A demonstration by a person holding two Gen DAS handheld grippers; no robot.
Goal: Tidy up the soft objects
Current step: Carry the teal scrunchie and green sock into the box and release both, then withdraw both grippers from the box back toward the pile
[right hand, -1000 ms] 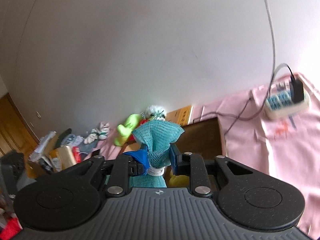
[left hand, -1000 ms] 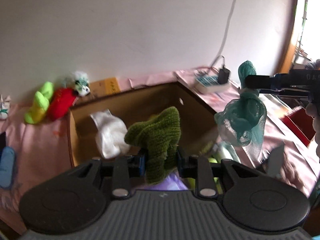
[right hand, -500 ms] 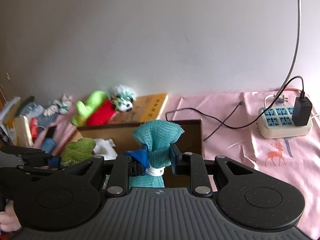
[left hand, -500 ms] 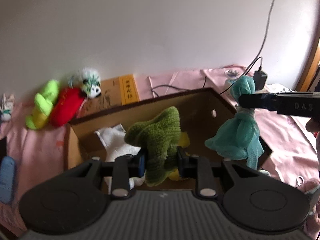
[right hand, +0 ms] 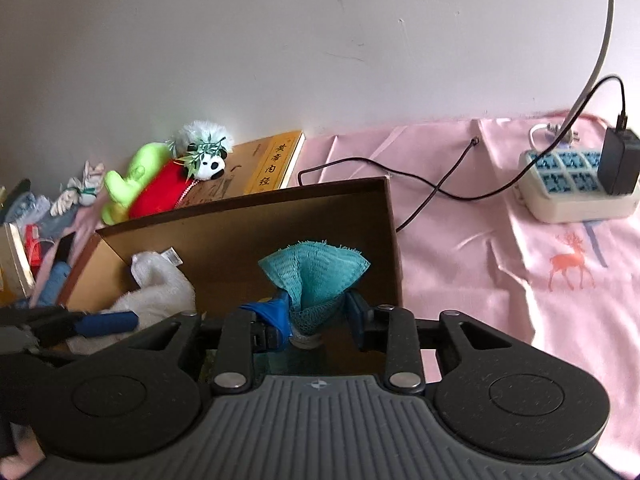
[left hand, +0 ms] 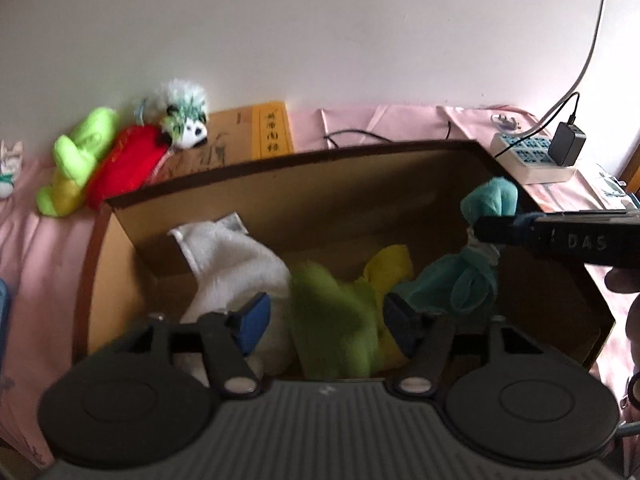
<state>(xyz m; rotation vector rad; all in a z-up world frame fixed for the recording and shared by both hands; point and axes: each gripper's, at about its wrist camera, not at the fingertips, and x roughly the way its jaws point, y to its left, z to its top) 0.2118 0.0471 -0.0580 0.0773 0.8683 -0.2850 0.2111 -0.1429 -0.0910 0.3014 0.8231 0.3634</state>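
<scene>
Jaws of the left gripper [left hand: 326, 322] just opened wide; the green sock [left hand: 332, 320] between them drops into the box [left hand: 304, 168]. Right gripper [right hand: 316, 316], loosening, barely pinches the teal pouf [right hand: 316, 276].

The left gripper [left hand: 326, 322] points steeply downward, and its jaws have just been opening — the blue pads [left hand: 252, 322] stand well apart, touching nothing, though something soft sits loose between them. The right gripper [right hand: 316, 320] also tilts downward; its jaws have just been opening too, but only a little, and a bunched soft thing still sits between them, the left pad against it. In the left wrist view the right gripper reaches in from the right edge, with fingers of the right hand [left hand: 624, 280] visible beneath it.
</scene>
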